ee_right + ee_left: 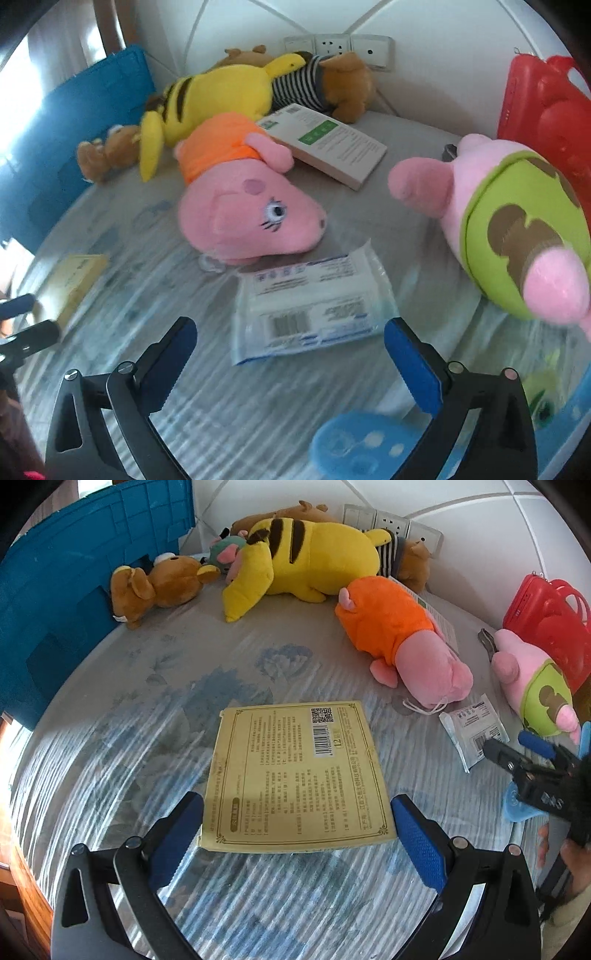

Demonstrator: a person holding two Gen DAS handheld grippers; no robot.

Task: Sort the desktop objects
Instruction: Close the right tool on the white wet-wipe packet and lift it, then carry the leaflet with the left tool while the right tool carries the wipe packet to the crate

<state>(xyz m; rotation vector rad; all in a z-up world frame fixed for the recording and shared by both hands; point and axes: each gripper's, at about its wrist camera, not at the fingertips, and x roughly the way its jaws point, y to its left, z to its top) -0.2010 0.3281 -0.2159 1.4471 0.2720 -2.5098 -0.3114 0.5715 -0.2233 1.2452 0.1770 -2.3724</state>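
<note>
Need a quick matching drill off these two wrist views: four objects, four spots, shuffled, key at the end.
Things:
1. yellow flat box
2. wet wipes pack
3. white box with green label
4. red case

Places:
A. upright by the wall
B. between the open left gripper fingers
C. ahead of the open right gripper
D. behind the orange-shirt pig plush

Pairs: 1-B, 2-C, 3-D, 4-A

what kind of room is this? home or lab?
Most likely a home, maybe a bedroom or living room. A round table under a floral cloth and clear cover carries soft toys such as the yellow plush, against a padded white wall with sockets. Both grippers are open.
</note>
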